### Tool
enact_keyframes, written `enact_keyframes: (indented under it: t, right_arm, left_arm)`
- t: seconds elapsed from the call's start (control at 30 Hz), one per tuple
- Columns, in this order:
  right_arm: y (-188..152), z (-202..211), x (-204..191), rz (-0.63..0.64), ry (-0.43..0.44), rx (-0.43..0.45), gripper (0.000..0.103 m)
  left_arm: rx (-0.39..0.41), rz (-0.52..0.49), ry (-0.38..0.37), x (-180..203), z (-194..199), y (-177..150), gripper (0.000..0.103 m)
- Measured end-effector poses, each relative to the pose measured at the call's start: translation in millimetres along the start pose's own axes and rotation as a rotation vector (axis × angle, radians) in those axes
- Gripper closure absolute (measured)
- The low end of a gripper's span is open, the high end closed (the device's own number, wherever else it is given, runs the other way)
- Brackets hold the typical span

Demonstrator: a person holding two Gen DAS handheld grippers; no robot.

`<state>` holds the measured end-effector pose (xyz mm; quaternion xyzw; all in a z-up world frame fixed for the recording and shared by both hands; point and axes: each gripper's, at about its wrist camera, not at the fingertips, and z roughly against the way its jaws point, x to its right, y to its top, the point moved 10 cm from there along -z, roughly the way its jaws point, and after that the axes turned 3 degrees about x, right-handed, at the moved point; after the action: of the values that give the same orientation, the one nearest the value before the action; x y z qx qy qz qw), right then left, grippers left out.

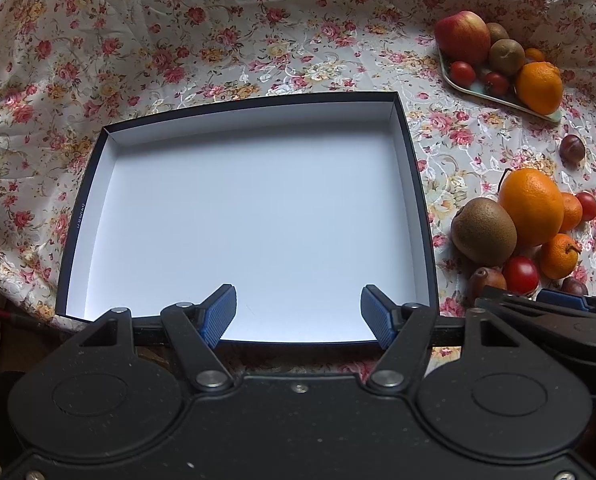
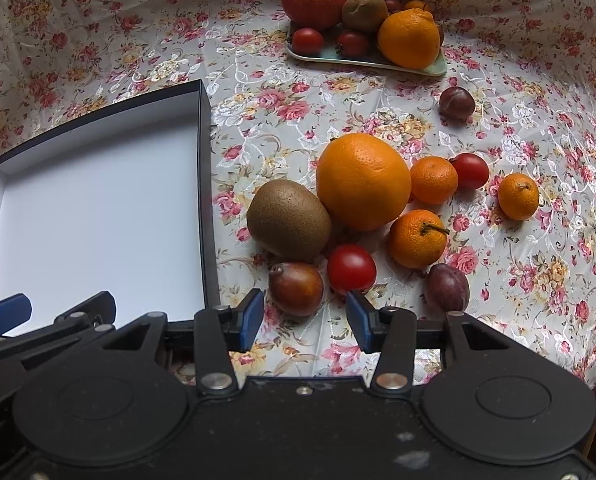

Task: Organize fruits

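A: Where do we stand?

B: At the start, by our reading. The box (image 1: pixel 250 216) lies bare inside, and the fruit is all outside it: a loose heap on the cloth (image 2: pixel 258 92) to its right, more on the tray (image 2: pixel 434 69) further back.

A: And our grippers?

B: The left gripper (image 1: pixel 298 310) hangs over the box's near edge, jaws spread, holding nothing. The right gripper (image 2: pixel 304 314) is spread too, empty, low in front of the heap. A brown fruit (image 2: pixel 296 289) sits just ahead of its gap, maybe a small pear; we can't tell in this view. A tomato (image 2: pixel 351 269) lies just beside it, almost at the right finger.

A: So the next move?

B: We judge it a first pick. The brown fruit is closest, but with the tomato and kiwi (image 2: pixel 289 220) crowding it, we'd need to come in square, so the fingers go round one fruit only and don't roll the rest.
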<state>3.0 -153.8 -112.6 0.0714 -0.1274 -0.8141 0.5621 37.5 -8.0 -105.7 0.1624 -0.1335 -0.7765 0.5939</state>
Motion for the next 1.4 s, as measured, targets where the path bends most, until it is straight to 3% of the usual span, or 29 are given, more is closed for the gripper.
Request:
enact_keyframes:
  t: [0.8,1.4]
  right_arm:
    - [-5,-5,4,0.003,-0.01,-0.045,0.055]
    - [-10,-5,42,-0.039,-0.047,-0.059,0.055]
  left_arm:
    - [-0.042,-0.004,-0.011,5,-4,-5,0.033]
    - [-0.052,-0.039,-0.055,42,-2,-4,0.033]
